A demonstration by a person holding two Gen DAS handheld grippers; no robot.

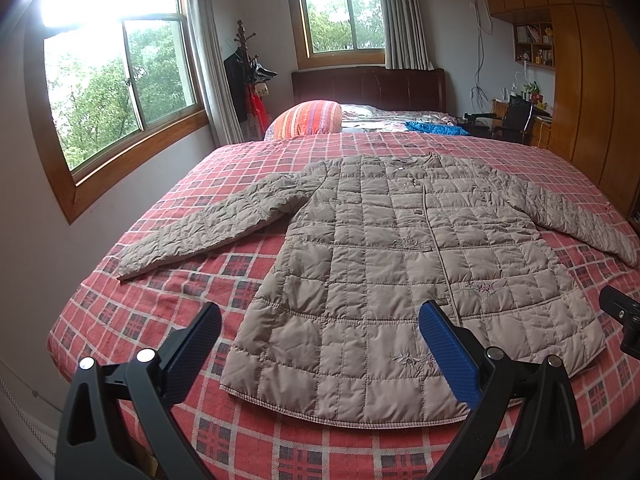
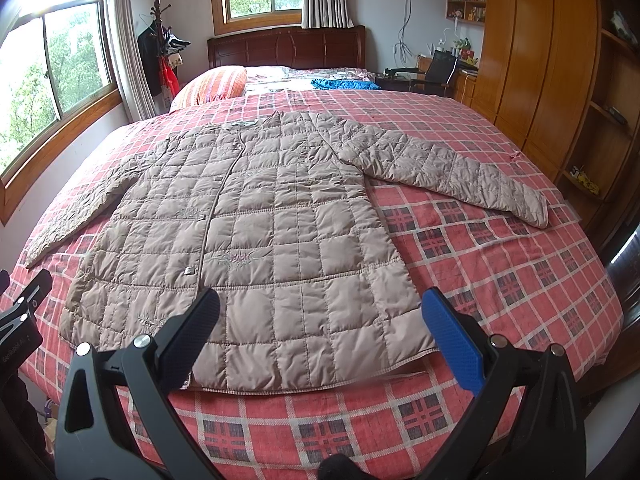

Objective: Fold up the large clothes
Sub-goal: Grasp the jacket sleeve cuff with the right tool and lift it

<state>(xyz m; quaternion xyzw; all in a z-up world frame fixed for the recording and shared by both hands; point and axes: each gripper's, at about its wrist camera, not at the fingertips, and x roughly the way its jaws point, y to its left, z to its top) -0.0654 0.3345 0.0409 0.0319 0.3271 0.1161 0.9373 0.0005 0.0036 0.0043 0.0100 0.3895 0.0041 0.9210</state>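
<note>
A beige quilted jacket [image 1: 384, 264] [image 2: 248, 236] lies flat and face up on the red plaid bed [image 1: 168, 304] [image 2: 500, 264], both sleeves spread out to the sides, hem toward me. My left gripper [image 1: 320, 320] hovers open above the hem's left half with nothing between its fingers. Over the hem's right half my right gripper [image 2: 320, 308] also stands open and holds nothing. The right gripper's tip [image 1: 622, 312] shows at the edge of the left wrist view, and the left gripper's tip [image 2: 24, 308] at the edge of the right wrist view.
A striped orange pillow [image 1: 308, 118] and a blue cloth [image 1: 436, 128] lie at the bed's head by a dark headboard [image 1: 368, 86]. Windows and a coat stand [image 1: 246, 72] line the left wall. Wooden wardrobes [image 2: 540, 60] and a desk chair [image 2: 438, 70] stand on the right.
</note>
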